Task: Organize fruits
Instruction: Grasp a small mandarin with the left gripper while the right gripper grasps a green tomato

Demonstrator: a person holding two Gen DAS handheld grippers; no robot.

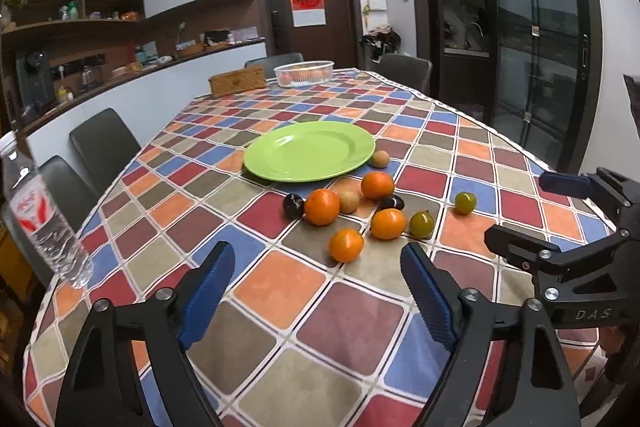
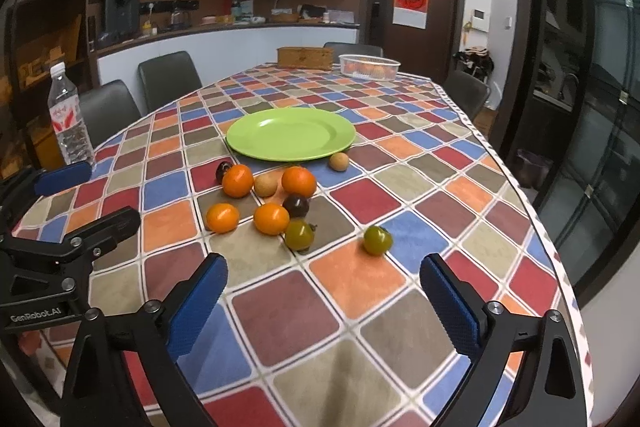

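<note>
An empty green plate (image 1: pixel 308 149) (image 2: pixel 290 133) lies mid-table on the checkered cloth. In front of it lie several oranges (image 1: pixel 346 245) (image 2: pixel 271 218), two green tomatoes (image 1: pixel 422 224) (image 2: pixel 377 239), two dark plums (image 1: pixel 293 205) (image 2: pixel 296 205) and two tan longans (image 1: pixel 379 159) (image 2: pixel 338 161). My left gripper (image 1: pixel 318 291) is open and empty, hovering short of the nearest orange. My right gripper (image 2: pixel 322 303) is open and empty, short of the green tomatoes. Each gripper shows at the other view's edge, the right (image 1: pixel 560 223) and the left (image 2: pixel 76 203).
A water bottle (image 1: pixel 44 219) (image 2: pixel 69 117) stands at the table's left edge. A white basket with fruit (image 1: pixel 304 73) (image 2: pixel 369 66) and a wicker box (image 1: pixel 237 79) (image 2: pixel 305 57) stand at the far end. Dark chairs (image 1: pixel 104 143) surround the table.
</note>
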